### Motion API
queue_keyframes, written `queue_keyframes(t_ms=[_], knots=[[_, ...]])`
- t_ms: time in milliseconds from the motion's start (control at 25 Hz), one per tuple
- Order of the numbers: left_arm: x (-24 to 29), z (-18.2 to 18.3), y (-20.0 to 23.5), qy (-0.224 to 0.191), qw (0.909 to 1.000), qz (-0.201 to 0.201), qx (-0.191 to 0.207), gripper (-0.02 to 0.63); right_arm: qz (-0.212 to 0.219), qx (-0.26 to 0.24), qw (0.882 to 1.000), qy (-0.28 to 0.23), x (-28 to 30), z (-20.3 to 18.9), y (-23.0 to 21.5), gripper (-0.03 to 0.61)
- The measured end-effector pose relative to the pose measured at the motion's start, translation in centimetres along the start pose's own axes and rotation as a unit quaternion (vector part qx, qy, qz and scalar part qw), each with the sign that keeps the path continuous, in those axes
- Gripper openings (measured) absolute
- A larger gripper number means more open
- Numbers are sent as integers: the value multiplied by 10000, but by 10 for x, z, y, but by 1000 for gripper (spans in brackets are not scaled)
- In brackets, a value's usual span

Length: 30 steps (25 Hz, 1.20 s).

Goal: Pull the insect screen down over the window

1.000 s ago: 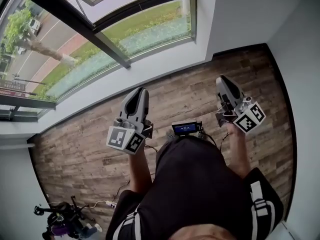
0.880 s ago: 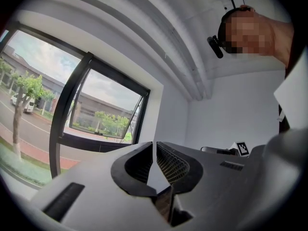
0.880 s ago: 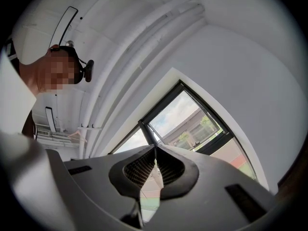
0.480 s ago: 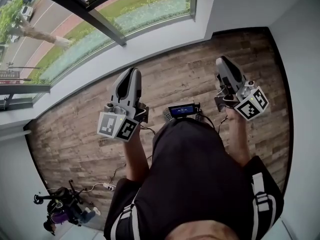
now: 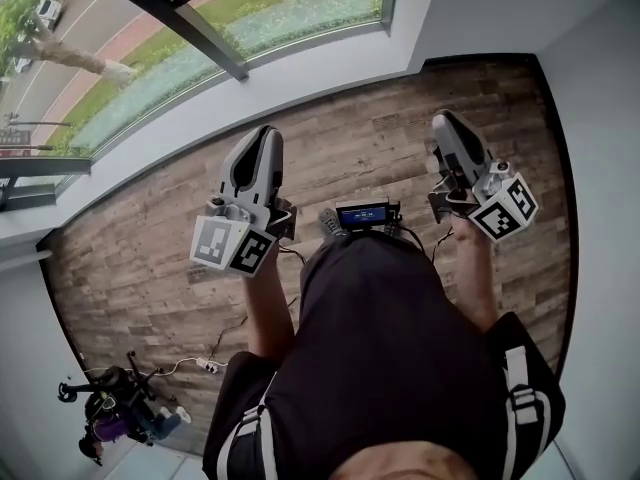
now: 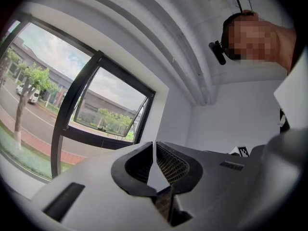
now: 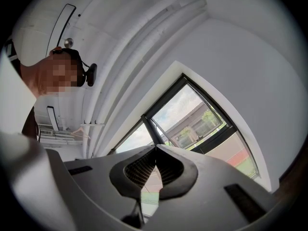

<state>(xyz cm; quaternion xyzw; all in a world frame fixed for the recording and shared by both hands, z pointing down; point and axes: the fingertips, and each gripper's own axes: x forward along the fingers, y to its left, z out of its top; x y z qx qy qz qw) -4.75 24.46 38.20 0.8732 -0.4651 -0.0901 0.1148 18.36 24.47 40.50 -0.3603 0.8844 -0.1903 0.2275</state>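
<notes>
The window (image 5: 150,58) with its dark frame runs across the top left of the head view, above a white sill (image 5: 270,83). No insect screen can be made out. My left gripper (image 5: 262,132) is held over the wooden floor, short of the sill, jaws shut and empty. My right gripper (image 5: 445,118) is level with it on the right, near the wall corner, also shut on nothing. In the left gripper view the closed left gripper (image 6: 154,145) points at the window (image 6: 103,109). In the right gripper view the shut right gripper (image 7: 156,147) faces the window (image 7: 192,112).
Wooden floor (image 5: 150,268) lies below the grippers. A small device with a lit screen (image 5: 362,213) hangs at the person's waist. A power strip with cable (image 5: 210,366) and dark wheeled gear (image 5: 110,423) sit at lower left. A white wall (image 5: 600,118) closes the right side.
The head view has dropped a little, so less of the window shows at the top. My left gripper has shifted up and left. The right gripper has barely moved; both stay shut.
</notes>
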Motion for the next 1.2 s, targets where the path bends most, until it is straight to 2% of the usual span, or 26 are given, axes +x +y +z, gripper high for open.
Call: queue_keyframes(t_ms=[1200], knots=[[2, -6, -1, -17, 10000, -29, -90, 29, 76, -80, 9998, 163, 1, -6, -1, 9]])
